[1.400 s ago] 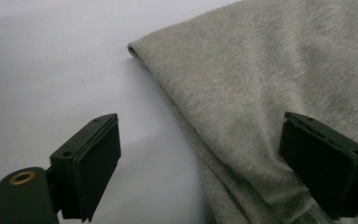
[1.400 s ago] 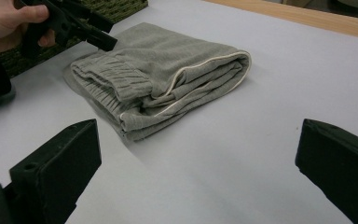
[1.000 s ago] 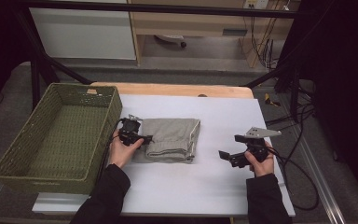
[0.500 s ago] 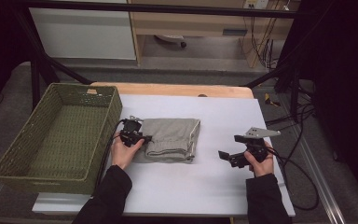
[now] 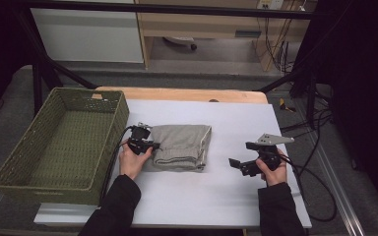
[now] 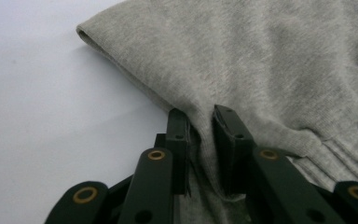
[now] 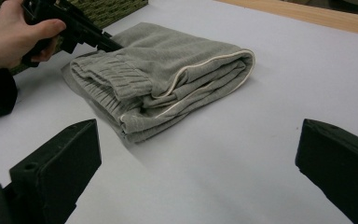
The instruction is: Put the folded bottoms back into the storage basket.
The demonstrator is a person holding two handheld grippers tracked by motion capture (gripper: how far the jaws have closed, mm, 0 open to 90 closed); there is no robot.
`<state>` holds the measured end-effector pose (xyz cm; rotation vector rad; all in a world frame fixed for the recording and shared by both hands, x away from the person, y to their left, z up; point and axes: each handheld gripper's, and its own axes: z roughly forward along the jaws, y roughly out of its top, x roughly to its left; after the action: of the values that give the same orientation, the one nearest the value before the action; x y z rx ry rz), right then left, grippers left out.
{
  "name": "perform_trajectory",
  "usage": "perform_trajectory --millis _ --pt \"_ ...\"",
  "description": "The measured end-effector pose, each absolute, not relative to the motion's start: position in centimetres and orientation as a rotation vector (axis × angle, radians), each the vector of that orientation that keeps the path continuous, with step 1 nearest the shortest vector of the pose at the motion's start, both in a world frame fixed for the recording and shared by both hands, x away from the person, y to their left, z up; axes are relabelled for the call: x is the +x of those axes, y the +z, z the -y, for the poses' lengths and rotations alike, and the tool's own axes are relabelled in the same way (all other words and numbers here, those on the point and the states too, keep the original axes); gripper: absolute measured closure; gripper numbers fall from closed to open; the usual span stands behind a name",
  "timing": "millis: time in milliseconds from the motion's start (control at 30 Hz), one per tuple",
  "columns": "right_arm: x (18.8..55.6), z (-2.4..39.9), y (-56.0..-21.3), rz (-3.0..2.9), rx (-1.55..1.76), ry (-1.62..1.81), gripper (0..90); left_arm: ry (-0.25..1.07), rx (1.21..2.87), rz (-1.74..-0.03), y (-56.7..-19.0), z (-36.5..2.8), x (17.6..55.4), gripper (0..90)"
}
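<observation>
A folded grey garment (image 5: 181, 146) of soft knit jersey is laid on the white table (image 5: 216, 196), just right of a woven green basket (image 5: 59, 142). The basket is rectangular, with coarse plaited walls, and is set at the table's left end. The garment is folded into a thick, roughly square pad; a pale piping line is seen along its right fold, and ribbed cuffs or a ribbed waistband are stacked at its near left corner.

The left gripper (image 5: 153, 145) is held at the garment's left edge. In the left gripper view its black jaws are seen closed on a pinched ridge of the grey fabric (image 6: 261, 70), the cloth being drawn up between the pads; the jaws have just been closing. The fine fuzzy nap of the jersey and a rolled hem at the upper left are shown in this view, detail that is lost in the high view.

The right gripper (image 5: 237, 164) is held well apart from the garment, above bare table, with a grey three-cornered plate on top. In the right gripper view its jaws are seen spread wide with nothing between them, and the garment's layered folds (image 7: 168, 84) and the left hand (image 7: 14, 39) are shown from the side.
</observation>
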<state>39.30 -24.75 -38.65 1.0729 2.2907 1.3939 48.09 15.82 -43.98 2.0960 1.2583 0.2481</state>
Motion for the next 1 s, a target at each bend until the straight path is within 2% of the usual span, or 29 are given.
perform_trajectory --millis 500,1000 --pt "40.5 23.0 -39.2 -2.286 1.109 1.357 0.7 0.262 2.095 -1.259 -44.1 -15.7 48.0 76.7" --pt "43.1 19.7 -40.0 -2.294 1.148 1.287 1.4 0.265 2.101 -1.254 -44.1 -15.7 48.0 76.6"
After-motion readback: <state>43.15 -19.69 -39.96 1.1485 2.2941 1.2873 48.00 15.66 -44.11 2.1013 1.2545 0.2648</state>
